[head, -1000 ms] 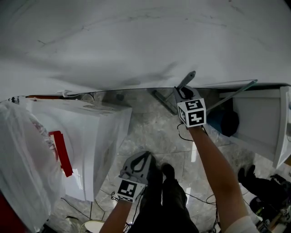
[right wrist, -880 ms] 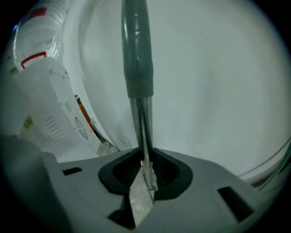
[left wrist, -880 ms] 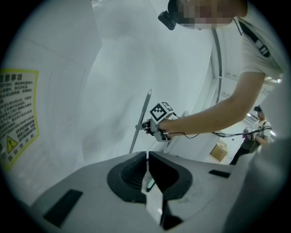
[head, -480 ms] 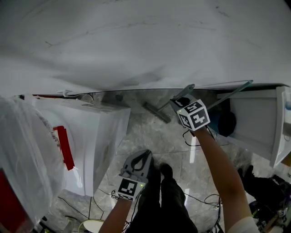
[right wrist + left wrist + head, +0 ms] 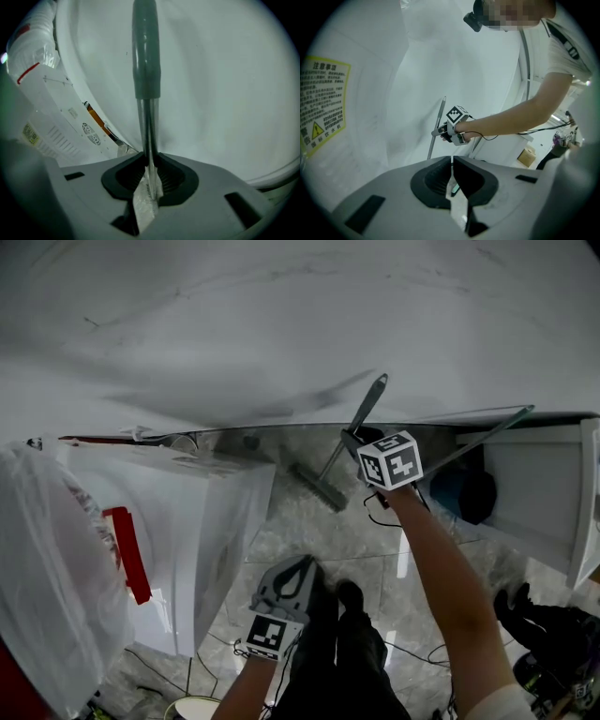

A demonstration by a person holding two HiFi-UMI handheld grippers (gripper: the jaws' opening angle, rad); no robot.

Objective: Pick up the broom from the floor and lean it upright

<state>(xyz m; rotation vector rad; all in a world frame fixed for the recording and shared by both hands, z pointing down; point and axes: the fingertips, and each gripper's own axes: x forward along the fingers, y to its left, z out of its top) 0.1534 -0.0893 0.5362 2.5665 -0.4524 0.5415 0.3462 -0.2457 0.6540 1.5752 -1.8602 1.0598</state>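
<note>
The broom (image 5: 349, 437) has a thin metal pole, a grey grip at the top and a narrow grey head (image 5: 319, 487) on the marble floor. It stands steeply tilted, its grip against the white wall. My right gripper (image 5: 354, 443) is shut on the pole partway up; in the right gripper view the pole (image 5: 149, 140) runs up from between the jaws of the right gripper (image 5: 150, 177) to the grip (image 5: 146, 51). My left gripper (image 5: 291, 577) hangs low near the person's legs, shut and empty. From the left gripper (image 5: 452, 161) I see the right gripper (image 5: 442, 134) holding the broom (image 5: 436, 129).
A white appliance (image 5: 187, 521) with a red handle stands at the left, a plastic bag (image 5: 47, 568) beside it. A white cabinet (image 5: 534, 488) is at the right. The person's shoes (image 5: 349, 601) and loose cables (image 5: 412, 652) are on the floor.
The broom has swung more upright: its grip rose up the wall and its head slid left on the floor. The right gripper shifted slightly with it. The left gripper stayed.
</note>
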